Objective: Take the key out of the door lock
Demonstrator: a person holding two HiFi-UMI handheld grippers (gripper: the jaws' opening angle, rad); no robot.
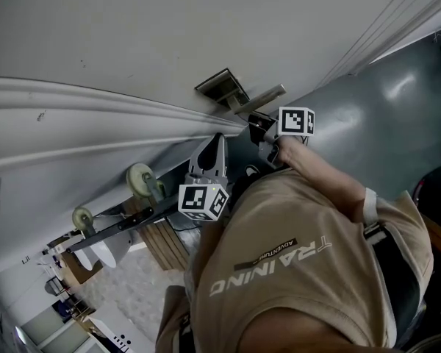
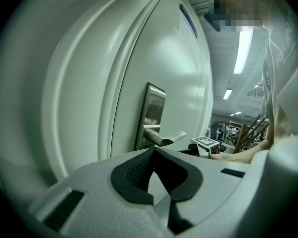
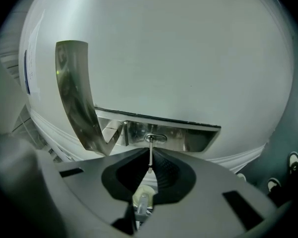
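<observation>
Right gripper (image 3: pixel 150 152): fingers pinched on the key (image 3: pixel 150 158), which shows edge-on. The key's far end sits in the lock (image 3: pixel 155 138) on the steel plate (image 3: pixel 193 139), just past the fingertips. Left gripper (image 2: pixel 154 151): fingers closed together, nothing between them, pointing toward the handle (image 2: pixel 165 139). The handle sticks out of the plate beside the lock. White door (image 3: pixel 188 58) behind it all.

One key (image 3: pixel 150 147), one handle (image 3: pixel 74 93), two claws (image 2: pixel 154 153) (image 3: pixel 150 158)
</observation>
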